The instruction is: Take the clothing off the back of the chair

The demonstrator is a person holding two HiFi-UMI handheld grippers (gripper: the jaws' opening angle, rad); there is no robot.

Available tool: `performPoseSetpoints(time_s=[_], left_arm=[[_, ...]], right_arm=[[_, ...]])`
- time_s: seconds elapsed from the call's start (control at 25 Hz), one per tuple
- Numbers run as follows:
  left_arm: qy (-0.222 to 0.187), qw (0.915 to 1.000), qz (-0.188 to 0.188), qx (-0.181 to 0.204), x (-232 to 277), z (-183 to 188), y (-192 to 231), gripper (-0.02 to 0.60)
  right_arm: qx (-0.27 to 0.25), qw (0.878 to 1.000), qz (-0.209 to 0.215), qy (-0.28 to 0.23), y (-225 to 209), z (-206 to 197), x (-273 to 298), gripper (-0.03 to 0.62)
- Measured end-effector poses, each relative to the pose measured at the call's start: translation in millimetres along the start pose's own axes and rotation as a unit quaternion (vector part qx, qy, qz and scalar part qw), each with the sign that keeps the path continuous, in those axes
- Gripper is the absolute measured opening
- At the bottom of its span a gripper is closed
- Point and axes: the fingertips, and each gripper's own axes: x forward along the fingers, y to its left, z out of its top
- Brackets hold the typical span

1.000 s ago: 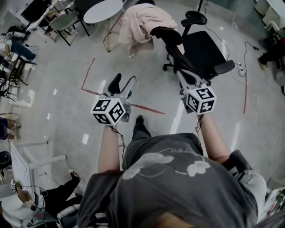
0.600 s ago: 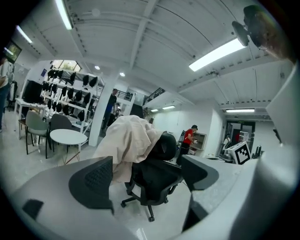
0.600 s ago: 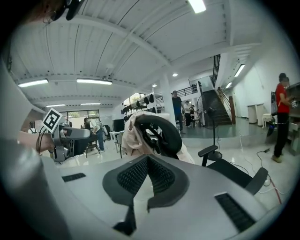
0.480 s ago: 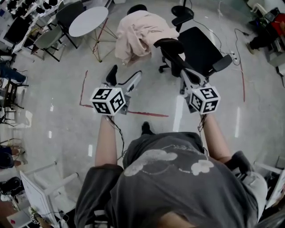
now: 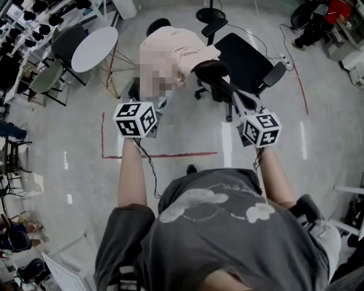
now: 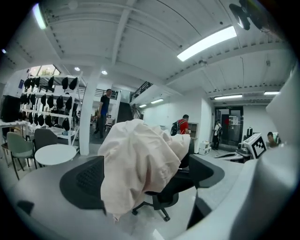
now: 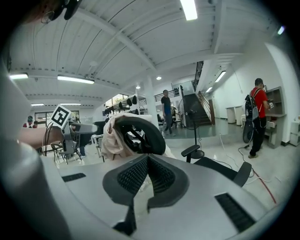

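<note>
A pale pink garment (image 5: 182, 48) hangs over the back of a black office chair (image 5: 244, 54); a blurred patch covers part of it. My left gripper (image 5: 145, 94) is just short of the garment's near side. In the left gripper view the garment (image 6: 140, 164) hangs ahead between the black pads (image 6: 82, 183), which stand far apart, still opening, and touch nothing. My right gripper (image 5: 238, 99) points at the chair's headrest (image 5: 211, 69). In the right gripper view the right gripper (image 7: 147, 159) has its pads together, with the headrest (image 7: 140, 136) and garment (image 7: 110, 138) just beyond.
A round white table (image 5: 94, 48) with chairs stands left of the garment. Red tape lines (image 5: 159, 154) mark the floor. Another black chair (image 5: 210, 14) stands behind. Several people walk in the background (image 6: 104, 110), beside a rack of dark caps (image 6: 51, 101).
Both grippers have moved forward toward the chair, the left one much farther. The left jaws have spread wide. The right jaws stay together.
</note>
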Motion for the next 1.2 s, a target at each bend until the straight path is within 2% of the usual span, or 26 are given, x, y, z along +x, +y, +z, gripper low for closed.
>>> performPoseSetpoints(time_s=[0.24, 0.4, 0.6, 0.76, 0.8, 0.88, 0.96, 1.04, 1.2], left_arm=[[0.018, 0.9988, -0.043, 0.013, 32, 12, 6, 0.563], [0.072, 0.9921, -0.080, 0.064, 53, -3, 6, 0.566], [0.087, 0.9872, -0.077, 0.110, 76, -6, 17, 0.565], [0.095, 0.9865, -0.066, 0.116, 88, -10, 19, 0.561], [0.100, 0.9858, -0.062, 0.120, 90, -11, 19, 0.531], [0.110, 0.9833, -0.048, 0.137, 91, -13, 22, 0.307], [0.112, 0.9835, -0.047, 0.134, 90, -15, 18, 0.210], [0.111, 0.9856, -0.056, 0.114, 88, -16, 12, 0.111], [0.109, 0.9850, -0.066, 0.116, 82, -22, 7, 0.072]], right_arm=[[0.007, 0.999, -0.035, 0.001, -8, -1, -1, -0.008], [0.008, 0.999, -0.052, 0.004, -11, -5, -3, -0.008], [0.009, 0.997, -0.076, 0.012, -16, -8, -7, -0.008], [0.012, 0.996, -0.089, 0.015, -18, -12, -9, -0.008], [0.012, 0.996, -0.091, 0.016, -18, -12, -9, -0.008], [0.012, 0.995, -0.094, 0.016, -19, -11, -9, -0.008], [0.012, 0.995, -0.095, 0.016, -21, -12, -10, -0.008], [0.011, 0.995, -0.094, 0.016, -25, -15, -12, -0.008], [0.010, 0.996, -0.087, 0.012, -24, -19, -10, -0.008]])
